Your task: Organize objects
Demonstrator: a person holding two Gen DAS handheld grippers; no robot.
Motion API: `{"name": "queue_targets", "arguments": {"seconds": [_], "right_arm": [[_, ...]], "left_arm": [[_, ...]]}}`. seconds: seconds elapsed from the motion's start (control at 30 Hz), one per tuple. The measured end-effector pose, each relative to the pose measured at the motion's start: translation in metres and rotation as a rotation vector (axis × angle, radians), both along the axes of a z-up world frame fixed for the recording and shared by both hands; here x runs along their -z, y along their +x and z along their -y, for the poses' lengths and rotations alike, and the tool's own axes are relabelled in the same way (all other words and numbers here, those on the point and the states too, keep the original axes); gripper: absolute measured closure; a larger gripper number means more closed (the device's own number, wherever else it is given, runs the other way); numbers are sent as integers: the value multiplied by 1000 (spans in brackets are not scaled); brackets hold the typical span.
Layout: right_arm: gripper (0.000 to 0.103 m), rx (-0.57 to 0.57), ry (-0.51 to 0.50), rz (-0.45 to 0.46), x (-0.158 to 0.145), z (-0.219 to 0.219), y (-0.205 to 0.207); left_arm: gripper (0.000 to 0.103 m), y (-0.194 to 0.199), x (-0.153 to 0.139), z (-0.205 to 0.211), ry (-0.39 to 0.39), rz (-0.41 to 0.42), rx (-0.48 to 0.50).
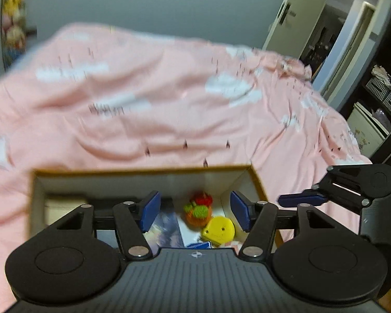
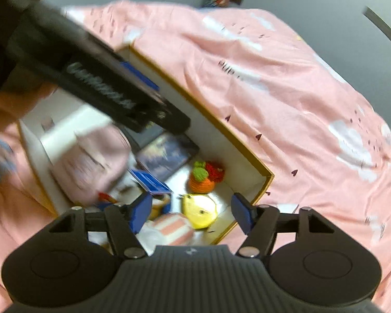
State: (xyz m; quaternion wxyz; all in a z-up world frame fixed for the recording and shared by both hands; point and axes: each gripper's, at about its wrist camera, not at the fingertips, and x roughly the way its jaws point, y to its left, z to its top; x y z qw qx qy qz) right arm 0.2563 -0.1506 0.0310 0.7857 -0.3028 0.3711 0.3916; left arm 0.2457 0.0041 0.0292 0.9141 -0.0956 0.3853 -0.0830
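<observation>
A: State of each gripper?

B: Left gripper (image 1: pixel 195 211) and right gripper (image 2: pixel 193 212): fingers spread, nothing held; both hover over the box (image 2: pixel 247 143).

A: Where is the yellow toy (image 2: pixel 199 210)?

B: Inside the box, near its right corner, beside the crocheted fruit (image 2: pixel 206 177). It lies just ahead of the right gripper's fingers, roundish, no clear long axis. The right gripper appears nearer.

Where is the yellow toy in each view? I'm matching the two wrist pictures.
Left wrist: the yellow toy lies low in the middle, inside the box, between the fingers.
Right wrist: the yellow toy lies low in the middle, near the box's corner.
Shared landmark: the orange knitted toy right behind it.
</observation>
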Motion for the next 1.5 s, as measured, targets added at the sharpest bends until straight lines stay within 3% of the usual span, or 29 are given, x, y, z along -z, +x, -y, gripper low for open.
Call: {"name": "queue_targets", "arguments": {"seconds": [0.17, 0.3, 0.37, 0.57, 0.73, 0.9, 1.2, 1.5], "right_arm": [[21, 99, 179, 4, -36, 14, -14], [8, 184, 313, 65, -45, 17, -41], [2, 223, 389, 102, -57, 26, -54], [1, 369, 563, 192, -68, 44, -96], [1, 437, 657, 252, -58, 49, -130], [1, 506, 649, 328, -37, 42, -159], [1, 488, 580, 291, -4, 25, -174], [1, 566, 556, 192, 31, 32, -160]], "left_arm": [[20, -48, -43, 3, 131, 185, -13], [14, -87, -68, 4, 207, 313, -81], [12, -102, -75, 6, 233, 342, -118], [10, -139, -78, 15, 405, 419, -273], [10, -150, -61, 6, 352, 380, -305], [10, -148, -33, 2, 333, 275, -317], [10, -178, 7, 3, 299, 174, -325], [10, -183, 40, 10, 298, 105, -319]]}}
